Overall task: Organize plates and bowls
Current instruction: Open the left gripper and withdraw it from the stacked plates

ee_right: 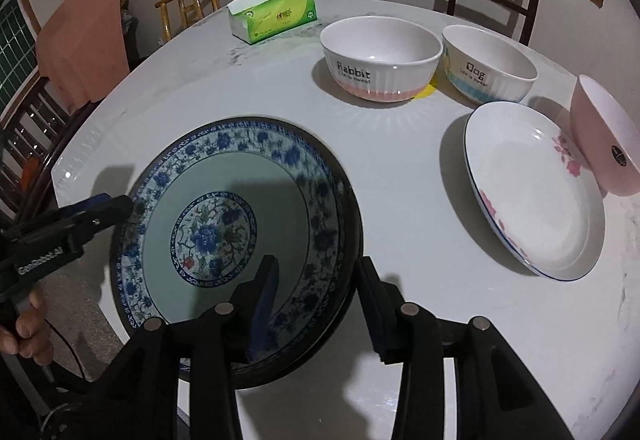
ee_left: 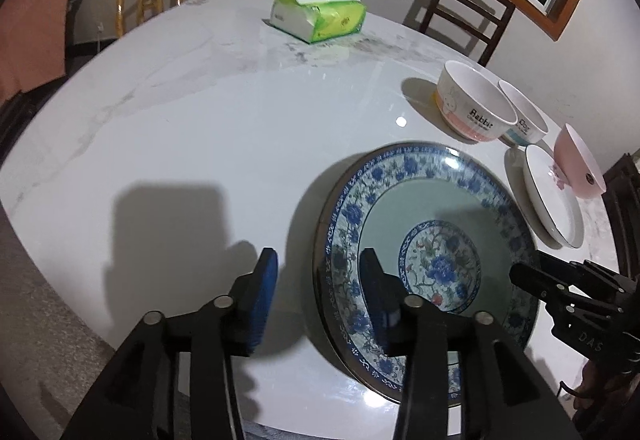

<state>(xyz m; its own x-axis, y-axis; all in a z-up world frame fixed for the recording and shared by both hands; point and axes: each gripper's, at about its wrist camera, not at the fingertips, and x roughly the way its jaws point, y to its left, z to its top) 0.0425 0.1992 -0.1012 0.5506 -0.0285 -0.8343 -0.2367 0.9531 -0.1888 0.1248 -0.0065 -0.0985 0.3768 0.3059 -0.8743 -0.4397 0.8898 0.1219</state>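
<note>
On the near edge of the desk (ee_right: 400, 175) sits the blue plate (ee_right: 236, 199), empty. Both claws straddle its rim, spread, pads not pressing: left claw (ee_left: 320, 292), right claw (ee_right: 316, 300). To do this well, lift both clear before moving. Rabbit bowl (ee_right: 380, 55), Dog bowl (ee_right: 488, 63) and white plate (ee_right: 532, 191) are empty; the pink bowl (ee_right: 604, 143) leans on that plate.

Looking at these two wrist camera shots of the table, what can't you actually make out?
- Blue floral plate: near rim hidden behind the right gripper, right wrist view.
- Pink bowl: its far side cut off by the fisheye edge, both views.
- Tissue pack: print too small, left wrist view.
</note>
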